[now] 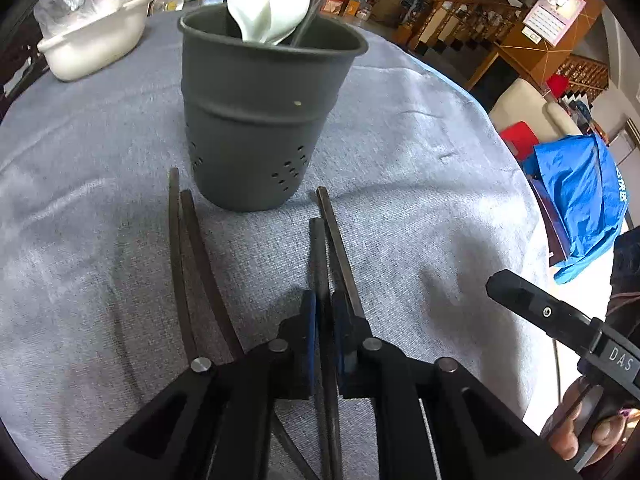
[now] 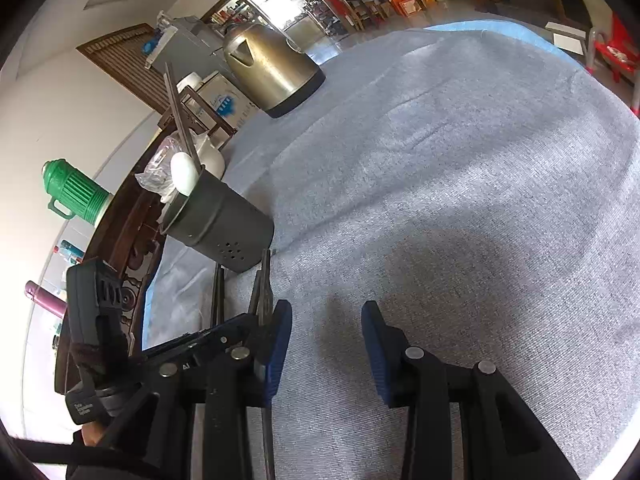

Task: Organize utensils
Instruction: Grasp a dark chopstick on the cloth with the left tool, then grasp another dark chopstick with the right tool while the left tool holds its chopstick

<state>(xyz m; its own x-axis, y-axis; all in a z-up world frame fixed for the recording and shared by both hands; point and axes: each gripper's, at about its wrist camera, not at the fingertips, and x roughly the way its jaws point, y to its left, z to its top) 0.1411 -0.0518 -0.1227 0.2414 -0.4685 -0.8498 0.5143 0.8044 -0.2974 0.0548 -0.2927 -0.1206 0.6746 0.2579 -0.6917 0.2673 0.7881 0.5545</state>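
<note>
Nearest to us, the left hand-held gripper [image 1: 323, 320] is clenched on one dark chopstick [image 1: 320, 264], its blue pads [image 1: 309, 332] pressed against the shaft partway along its length. The stick runs out past the fingertips toward the holder, and its other end passes back under the gripper body. A second chopstick [image 1: 340, 248] lies on the cloth just beside the right pad, not gripped as far as we can tell. We judge the grip is set partway along so the stick can be tipped up and dropped in end first.

To the left of the gripper another pair of chopsticks [image 1: 188, 264] rests on the cloth, close together, pointing toward the holder. They wait their turn, we think.

Our right hand-held gripper [image 2: 326, 344] hangs released over bare cloth, nothing between its pads, held off to the side so it does not block the left one.

Beyond the fingertips stands the grey holder [image 1: 260, 112], upright on the desk [image 1: 440, 200], with drain holes low on its wall. It already holds white spoons [image 1: 268, 4] and some chopsticks, so the sorting is partly done.

Farther back we see a white pot [image 1: 92, 40] under plastic wrap, and in the right view a steel kettle [image 2: 268, 68] near the desk's far edge.
</note>
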